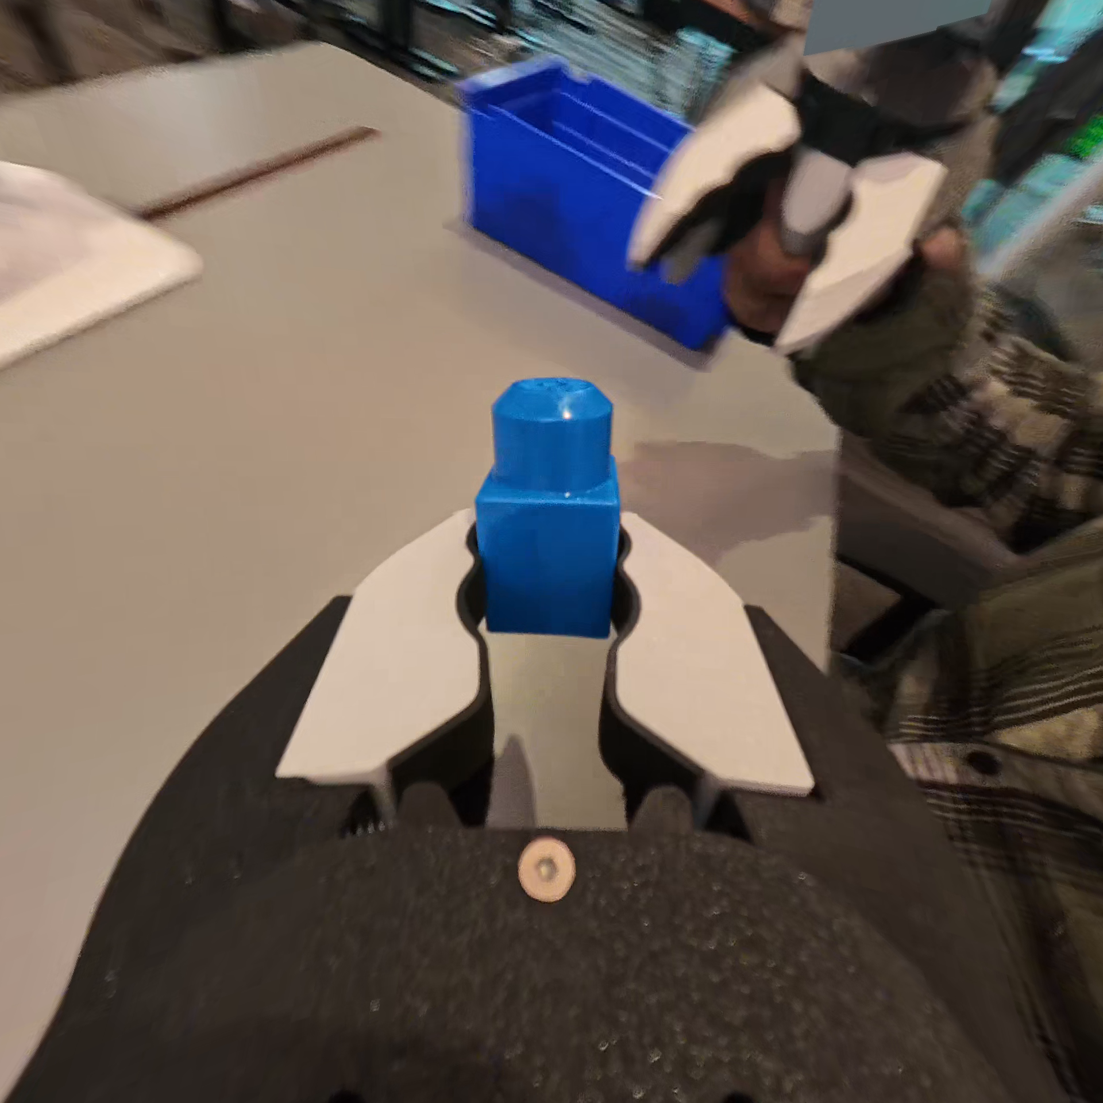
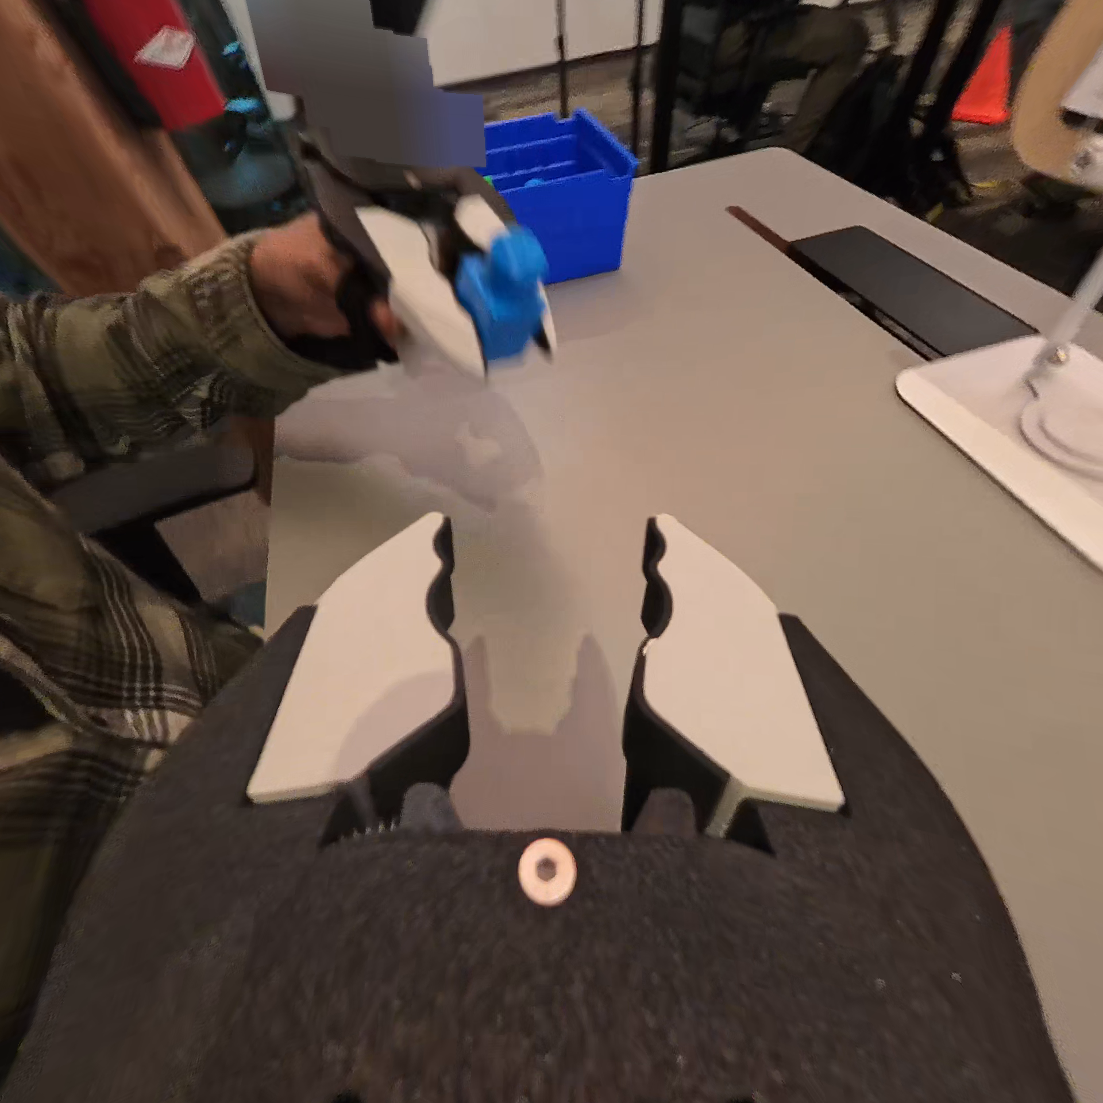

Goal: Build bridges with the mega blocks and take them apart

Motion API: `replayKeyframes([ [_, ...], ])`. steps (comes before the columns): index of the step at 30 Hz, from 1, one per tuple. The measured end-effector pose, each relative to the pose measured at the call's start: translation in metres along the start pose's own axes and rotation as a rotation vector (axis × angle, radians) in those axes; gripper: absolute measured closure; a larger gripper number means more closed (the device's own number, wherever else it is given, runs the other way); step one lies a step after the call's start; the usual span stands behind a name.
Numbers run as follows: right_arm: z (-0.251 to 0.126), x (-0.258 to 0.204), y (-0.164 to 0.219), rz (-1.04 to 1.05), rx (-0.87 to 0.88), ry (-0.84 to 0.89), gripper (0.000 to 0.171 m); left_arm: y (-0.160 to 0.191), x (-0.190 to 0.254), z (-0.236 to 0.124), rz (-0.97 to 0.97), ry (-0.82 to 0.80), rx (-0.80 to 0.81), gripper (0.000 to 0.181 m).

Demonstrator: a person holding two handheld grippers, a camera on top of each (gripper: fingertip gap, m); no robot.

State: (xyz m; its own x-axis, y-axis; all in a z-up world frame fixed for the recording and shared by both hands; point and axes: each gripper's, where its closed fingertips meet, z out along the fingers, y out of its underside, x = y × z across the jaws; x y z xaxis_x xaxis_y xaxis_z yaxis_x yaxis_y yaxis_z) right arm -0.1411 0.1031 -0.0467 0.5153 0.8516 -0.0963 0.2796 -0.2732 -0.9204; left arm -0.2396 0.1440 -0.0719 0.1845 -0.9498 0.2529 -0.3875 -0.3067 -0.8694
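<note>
Gripping a single-stud blue block (image 1: 548, 561) squarely in our left gripper (image 1: 548, 537), right gripper (image 2: 546, 537) spread empty, we should keep it stud-up above the grey table (image 1: 298, 418).

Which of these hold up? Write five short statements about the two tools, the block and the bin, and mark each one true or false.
1. The left tool is shut on a small blue plastic block with one round stud. True.
2. The right tool grips a red block. False: its fingers stand apart with nothing between them.
3. The blue plastic storage bin stands on the grey table. True.
4. The blue block rests on the table. False: the left tool holds it in the air above the tabletop.
5. A white flat lamp base sits at the right edge of the right wrist view. True.
</note>
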Motion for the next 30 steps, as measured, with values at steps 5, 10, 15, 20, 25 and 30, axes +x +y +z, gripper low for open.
replayKeyframes([
  [5, -0.019, 0.006, 0.046, 0.227, 0.018, 0.099, 0.104, -0.003, -0.106, -0.162, -0.046, -0.513, 0.021, 0.142],
  [10, -0.024, 0.006, 0.079, 0.336, -0.017, 0.149, 0.099, 0.040, -0.193, -0.287, -0.271, -0.775, -0.009, 0.142],
  [15, -0.028, 0.002, 0.084, 0.331, -0.041, 0.169, 0.098, 0.092, -0.233, -0.327, -0.425, -0.837, -0.079, 0.141],
  [20, -0.036, 0.001, 0.082, 0.319, -0.046, 0.189, 0.098, 0.118, -0.249, -0.330, -0.486, -0.849, -0.114, 0.142],
  [25, -0.039, -0.001, 0.085, 0.328, -0.037, 0.204, 0.097, 0.128, -0.253, -0.325, -0.519, -0.846, -0.138, 0.128],
  [30, -0.047, -0.002, 0.093, 0.343, -0.048, 0.228, 0.095, 0.071, -0.232, -0.325, -0.386, -0.840, -0.009, 0.115],
])
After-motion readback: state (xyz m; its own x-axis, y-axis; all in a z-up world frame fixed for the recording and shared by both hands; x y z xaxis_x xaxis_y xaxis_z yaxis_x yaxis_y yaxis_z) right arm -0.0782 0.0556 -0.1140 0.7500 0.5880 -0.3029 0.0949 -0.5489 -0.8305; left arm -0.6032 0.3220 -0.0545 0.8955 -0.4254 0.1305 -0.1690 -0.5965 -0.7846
